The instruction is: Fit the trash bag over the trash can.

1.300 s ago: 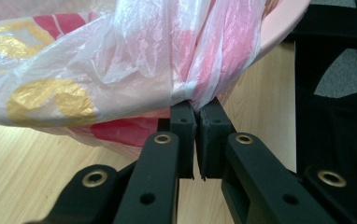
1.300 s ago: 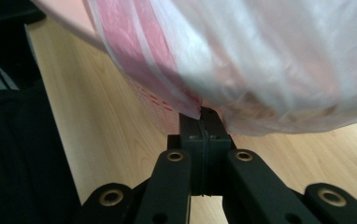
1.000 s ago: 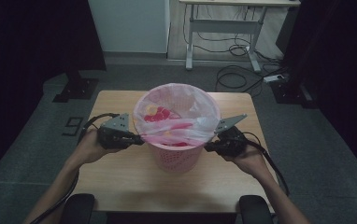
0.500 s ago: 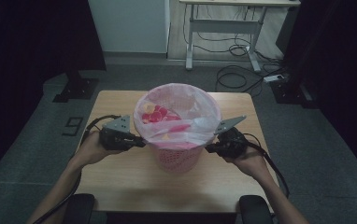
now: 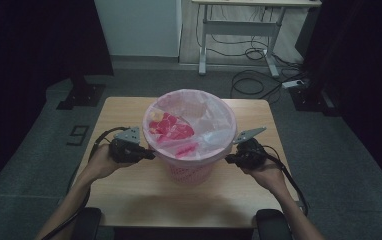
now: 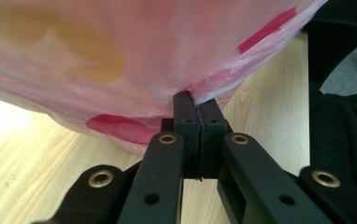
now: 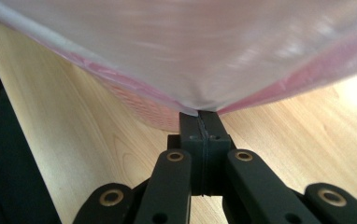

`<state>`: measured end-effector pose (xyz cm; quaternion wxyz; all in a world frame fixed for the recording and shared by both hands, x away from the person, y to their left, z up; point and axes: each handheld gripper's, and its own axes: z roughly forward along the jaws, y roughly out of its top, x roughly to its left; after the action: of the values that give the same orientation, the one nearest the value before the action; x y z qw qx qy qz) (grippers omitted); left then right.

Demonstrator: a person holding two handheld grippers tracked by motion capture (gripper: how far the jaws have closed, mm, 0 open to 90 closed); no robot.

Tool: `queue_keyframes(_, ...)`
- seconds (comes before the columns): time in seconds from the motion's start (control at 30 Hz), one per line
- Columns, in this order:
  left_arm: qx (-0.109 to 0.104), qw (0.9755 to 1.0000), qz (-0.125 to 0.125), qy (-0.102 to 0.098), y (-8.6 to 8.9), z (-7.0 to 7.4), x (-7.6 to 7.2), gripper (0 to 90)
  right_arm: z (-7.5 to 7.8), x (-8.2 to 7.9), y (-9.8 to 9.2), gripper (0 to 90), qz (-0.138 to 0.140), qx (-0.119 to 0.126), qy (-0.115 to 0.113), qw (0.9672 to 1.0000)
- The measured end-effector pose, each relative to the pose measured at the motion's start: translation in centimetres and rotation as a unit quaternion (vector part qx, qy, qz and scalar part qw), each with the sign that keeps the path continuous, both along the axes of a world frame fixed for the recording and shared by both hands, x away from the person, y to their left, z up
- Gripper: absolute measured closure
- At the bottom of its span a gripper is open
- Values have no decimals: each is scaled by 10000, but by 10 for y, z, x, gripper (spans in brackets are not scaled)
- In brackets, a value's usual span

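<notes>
Film from the bag [image 5: 199, 120] sat pinched at both sides: the left gripper [image 6: 196, 105] had its jaws pressed together on a fold at the bag's edge, and the right gripper [image 7: 200, 116] clamped the opposite edge the same way. Compared with a second earlier, both hands had sunk in the high view, from about level with the bin's rim to partway down its wall, and the bag's edge had come down with them. The bag lined the pink bin [image 5: 191, 172], which stood in the middle of the tabletop [image 5: 129, 200], with red scraps [image 5: 171, 127] lying inside on the left. The left jaws had twitched slightly open and shut again, yet the film stayed between them. Judging from this, the liner was being drawn down over the rim to seat it, and that step looked well along; the grip on thin plastic seemed the weak spot, since a harder pull might tear or slip it.
</notes>
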<state>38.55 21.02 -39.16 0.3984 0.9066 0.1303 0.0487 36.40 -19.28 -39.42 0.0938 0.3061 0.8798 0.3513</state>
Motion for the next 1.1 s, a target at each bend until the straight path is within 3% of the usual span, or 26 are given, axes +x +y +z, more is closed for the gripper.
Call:
queue_keyframes(0.1, -111, 9998, 22, 142, 0, -8, 5, 882, -9, 7, -5, 896, -73, 270, 137, 9995)
queue_keyframes(0.2, -168, 9995, 37, 263, -1, -16, 10, 882, -18, 14, -3, 896, -104, 350, 201, 9991)
queue_keyframes(0.3, -7, 9994, 127, 321, -3, -28, 15, 881, -28, 22, 0, 896, -141, 363, 294, 9988)
queue_keyframes(0.5, -46, 9981, 246, 567, -4, -49, 24, 872, -51, 32, 3, 895, -235, 327, 564, 9976)
queue_keyframes(0.57, -146, 9973, 260, 673, -1, -49, 24, 806, -52, 33, 3, 886, -226, 345, 613, 9973)
queue_keyframes(0.67, -188, 9973, 294, 649, 8, -44, 20, 614, -47, 32, -2, 694, -166, 357, 621, 9973)
queue_keyframes(0.7, -188, 9973, 294, 649, 8, -44, 20, 578, -45, 31, -4, 619, -128, 364, 577, 9976)
queue_keyframes(0.73, -345, 9966, 263, 696, 17, -39, 15, 532, -42, 29, -8, 558, -111, 372, 572, 9976)
queue_keyframes(0.83, -448, 9967, 359, 572, 29, -34, 8, 458, -32, 25, -18, 409, 80, 455, 586, 9972)
queue_keyframes(1.0, -643, 9947, 661, 449, 44, -40, 5, 331, -21, 17, -30, 310, 124, 275, 479, 9984)
queue_keyframes(1.1, -525, 9936, 923, 383, 46, -55, 7, 275, -14, 17, -34, 297, 100, 309, 434, 9985)
